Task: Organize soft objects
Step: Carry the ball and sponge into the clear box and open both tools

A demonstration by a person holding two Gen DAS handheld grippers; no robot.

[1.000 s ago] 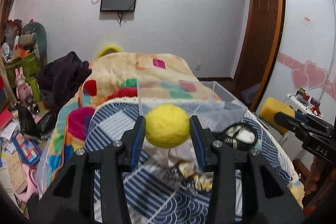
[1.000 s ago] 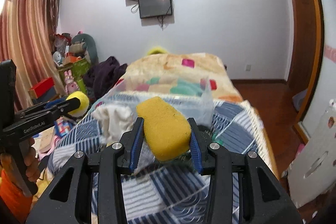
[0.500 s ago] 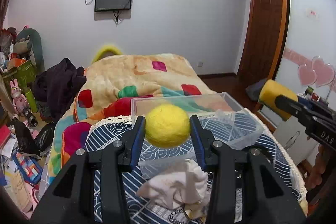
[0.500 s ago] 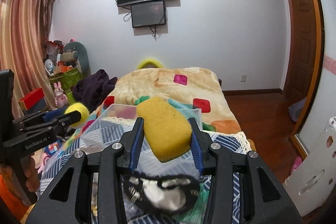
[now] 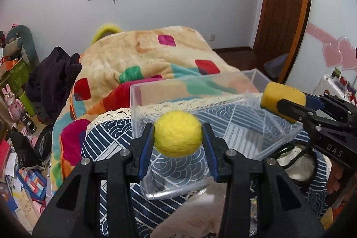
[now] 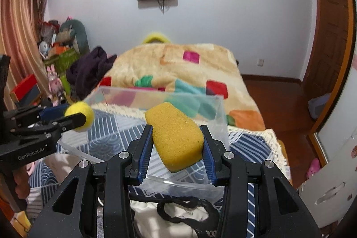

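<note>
The clear box (image 5: 223,126) on the bed is seen with nothing in it — nothing has been put away yet. A sponge (image 6: 176,137) is squeezed in the right claw (image 6: 177,146) and a yellow ball (image 5: 177,133) in the left claw (image 5: 177,144), both held over the box. A white cloth (image 6: 169,222) and black band (image 6: 189,209) are left beside it.

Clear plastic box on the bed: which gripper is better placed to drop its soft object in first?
Probably the right gripper: its yellow sponge appears over the clear plastic box, while the left gripper holds the yellow felt ball near the box's front wall.
</note>
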